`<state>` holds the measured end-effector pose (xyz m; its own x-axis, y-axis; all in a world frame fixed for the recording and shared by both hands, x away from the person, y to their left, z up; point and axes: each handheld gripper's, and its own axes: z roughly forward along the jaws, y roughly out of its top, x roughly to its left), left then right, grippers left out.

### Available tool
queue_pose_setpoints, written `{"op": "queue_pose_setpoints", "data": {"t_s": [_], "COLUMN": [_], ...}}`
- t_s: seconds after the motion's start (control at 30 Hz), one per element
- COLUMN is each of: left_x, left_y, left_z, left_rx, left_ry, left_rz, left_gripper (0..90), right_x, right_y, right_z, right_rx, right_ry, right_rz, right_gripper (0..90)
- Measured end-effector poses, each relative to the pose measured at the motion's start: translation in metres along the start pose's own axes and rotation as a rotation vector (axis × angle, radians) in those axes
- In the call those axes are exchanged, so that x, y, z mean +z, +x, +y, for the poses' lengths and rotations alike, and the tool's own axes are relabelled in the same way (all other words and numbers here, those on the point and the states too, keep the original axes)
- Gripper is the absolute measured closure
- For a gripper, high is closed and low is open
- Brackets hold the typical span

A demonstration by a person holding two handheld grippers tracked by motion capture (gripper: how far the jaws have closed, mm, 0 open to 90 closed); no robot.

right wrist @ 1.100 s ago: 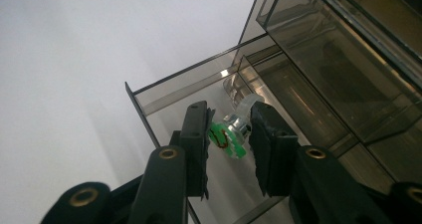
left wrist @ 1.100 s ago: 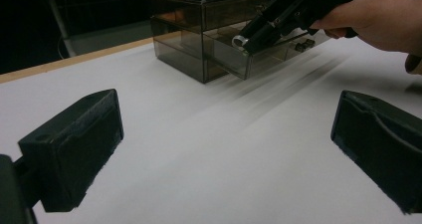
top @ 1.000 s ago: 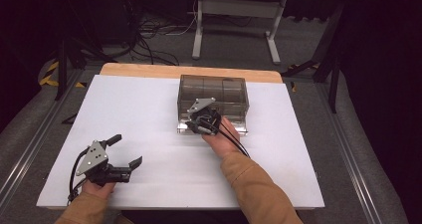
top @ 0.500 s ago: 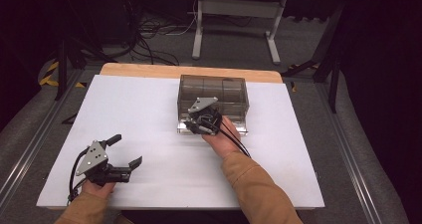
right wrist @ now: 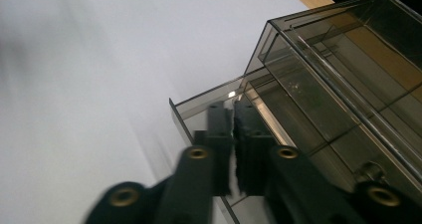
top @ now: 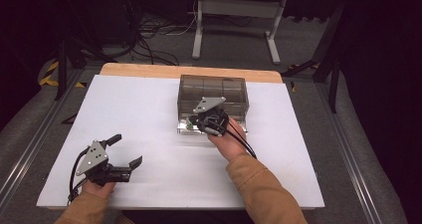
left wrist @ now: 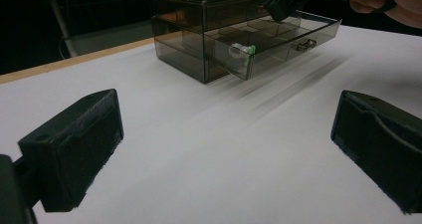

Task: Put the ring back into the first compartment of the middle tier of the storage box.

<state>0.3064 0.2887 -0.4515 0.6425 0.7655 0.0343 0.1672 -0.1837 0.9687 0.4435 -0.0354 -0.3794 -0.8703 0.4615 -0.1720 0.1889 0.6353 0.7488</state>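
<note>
The right gripper (top: 199, 120) hides the open drawer's (top: 186, 128) contents in the high view.

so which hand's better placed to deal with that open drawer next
Right, probably. The right gripper hangs over the pulled-out drawer of the smoky plastic box, jaws shut with nothing visible between them. The left gripper sits open near the table's front-left corner.
</note>
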Motion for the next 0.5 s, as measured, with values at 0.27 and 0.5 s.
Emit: {"op": "queue_pose_setpoints", "data": {"t_s": [0.27,0.5], "left_x": [0.0,0.0], "left_y": [0.0,0.0], "left_z": [0.0,0.0], "left_rx": [-0.007,-0.001], "left_ry": [0.002,0.001], "left_rz": [0.001,0.001], "left_gripper": [0.9,0.9], "right_x": [-0.011,-0.018], "right_y": [-0.003,-0.003], "right_z": [-0.002,-0.004], "right_rx": [-0.014,-0.021], "right_ry": [0.007,0.01], "right_rz": [0.041,0.058], "right_gripper": [90.0,90.0]}}
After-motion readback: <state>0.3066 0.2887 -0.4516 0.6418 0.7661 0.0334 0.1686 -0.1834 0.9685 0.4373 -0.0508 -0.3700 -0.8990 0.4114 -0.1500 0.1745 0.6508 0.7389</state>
